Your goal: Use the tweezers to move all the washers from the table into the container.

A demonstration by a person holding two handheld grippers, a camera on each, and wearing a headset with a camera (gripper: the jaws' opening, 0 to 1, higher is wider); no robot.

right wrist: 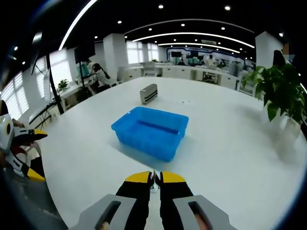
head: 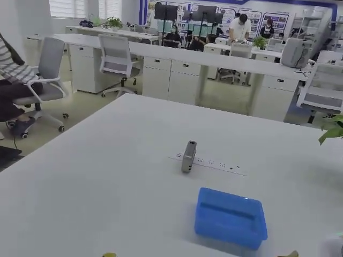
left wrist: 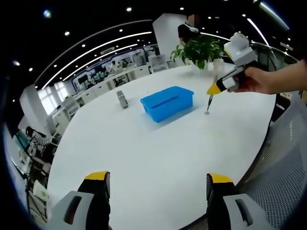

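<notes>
**Right gripper** (right wrist: pixel 154 178): fingers pressed together, pinching the tweezers (left wrist: pixel 210 100). In the left gripper view a hand (left wrist: pixel 254 80) holds it above the bench (head: pixel 107 176), with the tweezers pointing down and their tip at the surface. A small speck (left wrist: pixel 206 113) lies at the tip, too small to identify.

**Left gripper** (left wrist: pixel 158 179): fingers spread wide, yellow-tipped, over the near edge of the bench.

**Container** (right wrist: pixel 151 130): blue, rectangular and open-topped. It stands on the bench just beyond the right gripper's fingers and near the tweezers' tip.

**Grey device** (head: pixel 188 156): upright, beyond the container, at one end of a white power strip (head: pixel 214 163).

**Potted plant** (right wrist: pixel 277 91): on the bench to the right of the container, well apart from it.

**Surroundings**: office chair (head: pixel 117 59), white desks, seated people.
</notes>
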